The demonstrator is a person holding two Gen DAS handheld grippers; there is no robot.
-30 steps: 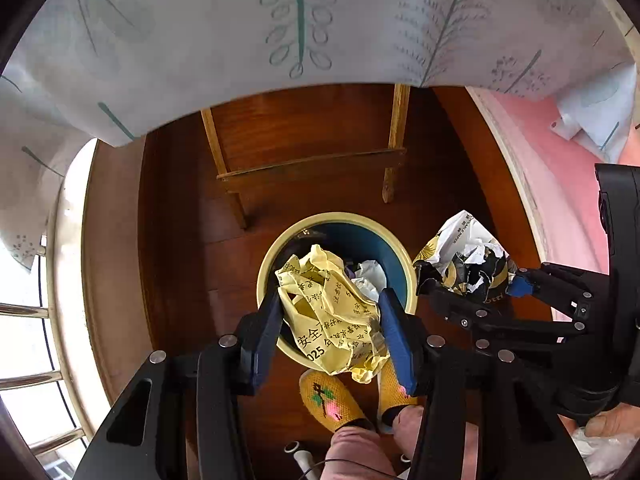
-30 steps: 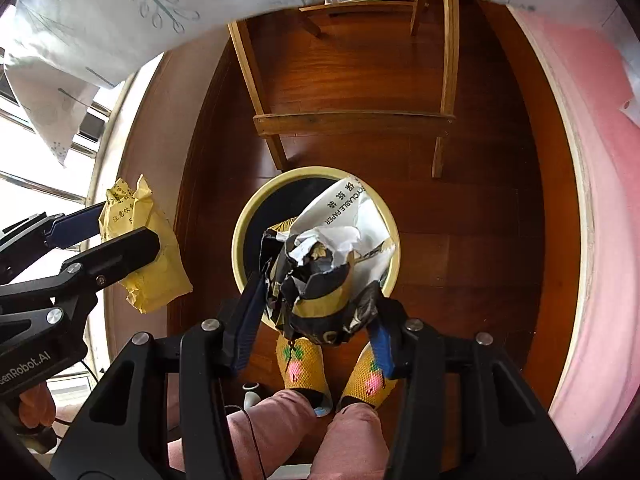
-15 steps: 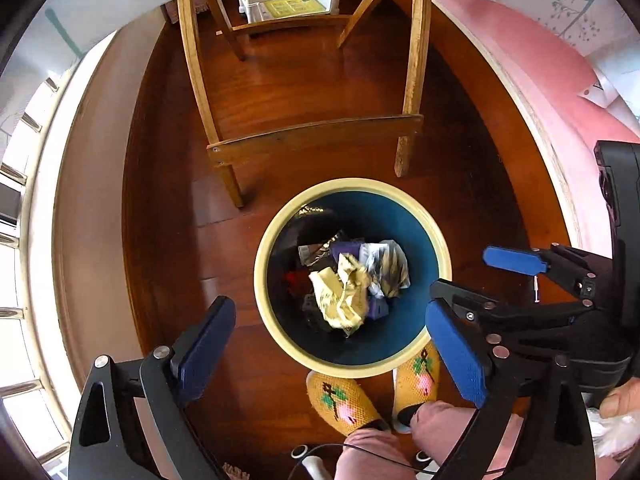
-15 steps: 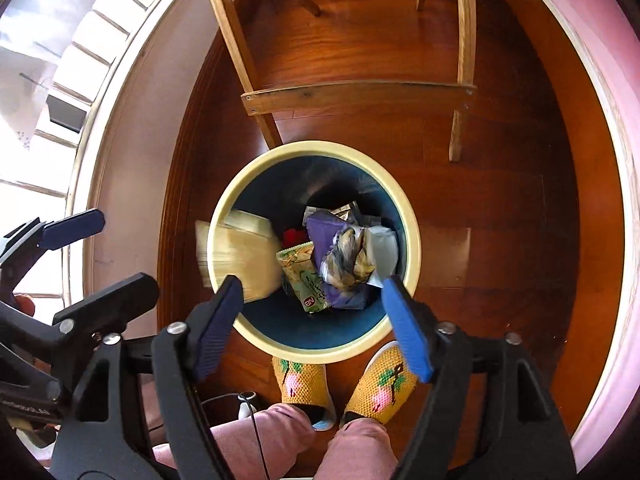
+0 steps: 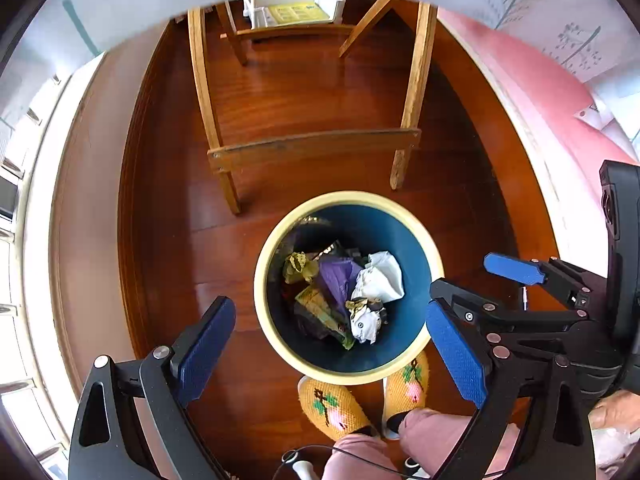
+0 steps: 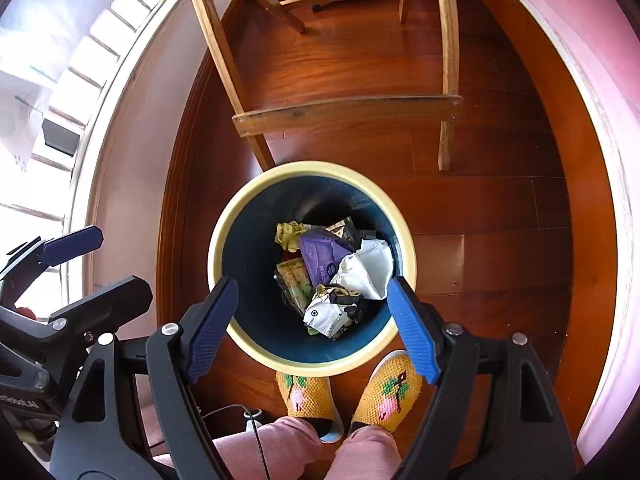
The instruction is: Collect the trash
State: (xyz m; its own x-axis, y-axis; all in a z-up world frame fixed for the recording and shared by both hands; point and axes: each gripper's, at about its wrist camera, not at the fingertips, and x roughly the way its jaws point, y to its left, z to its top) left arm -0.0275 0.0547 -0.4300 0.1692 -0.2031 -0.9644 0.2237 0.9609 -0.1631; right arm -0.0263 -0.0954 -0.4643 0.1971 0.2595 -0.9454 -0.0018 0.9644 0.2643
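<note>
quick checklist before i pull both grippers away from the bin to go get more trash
1. Left gripper open and empty: ok.
2. Right gripper open and empty: ok.
3. Dropped wrappers lie inside the bin, none over the rim: ok.
4. Bin upright on the floor: ok.
5. Path clear of the chair legs beyond the bin: ok.
6. More trash left to collect: cannot tell, none in view.

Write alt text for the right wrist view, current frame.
Looking straight down, the open, empty right gripper hangs over a round bin with a cream rim and blue inside, holding crumpled trash in white, purple and yellow. The bin stands on a wooden floor beside wooden chair legs; yellow slippers show below, the open left gripper at left.
</note>
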